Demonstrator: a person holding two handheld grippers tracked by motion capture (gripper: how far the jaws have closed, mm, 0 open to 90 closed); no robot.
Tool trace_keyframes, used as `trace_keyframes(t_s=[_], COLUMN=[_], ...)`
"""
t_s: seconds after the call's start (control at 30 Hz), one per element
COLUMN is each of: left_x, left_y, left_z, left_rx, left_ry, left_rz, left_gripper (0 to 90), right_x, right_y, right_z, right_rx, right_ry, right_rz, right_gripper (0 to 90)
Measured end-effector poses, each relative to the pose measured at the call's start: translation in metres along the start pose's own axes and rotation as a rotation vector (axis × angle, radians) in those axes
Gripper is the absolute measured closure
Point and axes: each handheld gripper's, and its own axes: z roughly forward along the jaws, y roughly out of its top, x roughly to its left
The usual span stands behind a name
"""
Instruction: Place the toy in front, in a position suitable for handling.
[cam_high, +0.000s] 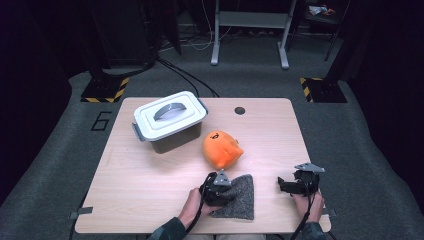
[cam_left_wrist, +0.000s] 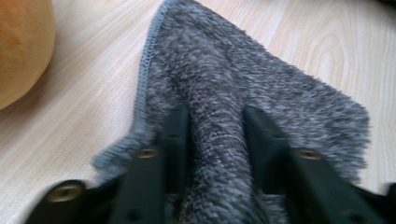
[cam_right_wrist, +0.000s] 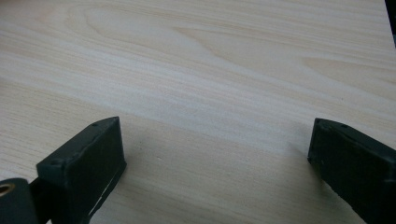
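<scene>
left gripper (cam_left_wrist: 212, 140) astride a raised ridge of fuzzy grey knitted cloth (cam_left_wrist: 261, 93) at light wooden table's (cam_high: 150, 185) near edge, pads seemingly touching it, grip uncertain, right gripper (cam_right_wrist: 215, 158) jaws wide apart over bare wood right of cloth, round orange plush toy (cam_high: 221, 149) just beyond cloth

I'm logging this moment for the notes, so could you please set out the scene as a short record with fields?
Surface: wooden table
Cloth: grey towel, flat near the front edge, with a raised ridge running between the left jaws
Left gripper: on the towel, jaws slightly apart either side of the ridge
Right gripper: jaws wide, nothing between them, above bare table right of the towel
Orange soft toy: just behind the towel
Box: grey, white lid on, back left
</scene>
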Motion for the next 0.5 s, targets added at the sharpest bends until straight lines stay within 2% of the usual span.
trace_keyframes(t_s=[0.07, 0.13, 0.23, 0.27, 0.5], left_x=[0.0, 0.001, 0.002, 0.003, 0.004], left_y=[-0.001, -0.002, -0.003, -0.003, -0.009], left_z=[0.0, -0.003, -0.009, -0.01, -0.026], left_rx=[-0.009, -0.013, -0.025, -0.022, -0.038], left_ry=[0.002, 0.004, 0.023, 0.018, 0.035], left_rz=[-0.016, -0.022, -0.029, -0.028, -0.029], left_gripper=[47.2, 39.9, 33.9, 32.5, 26.7], right_x=[0.0, 0.0, 0.0, 0.0, 0.0], right_y=[0.0, 0.0, 0.0, 0.0, 0.0], right_z=[0.0, 0.0, 0.0, 0.0, 0.0], right_rx=[0.0, 0.0, 0.001, 0.001, 0.001], right_ry=[0.0, -0.001, -0.001, -0.001, 0.0], right_rz=[0.001, 0.001, 0.002, 0.002, 0.003], right_gripper=[2.8, 2.8, 2.8, 2.8, 2.9])
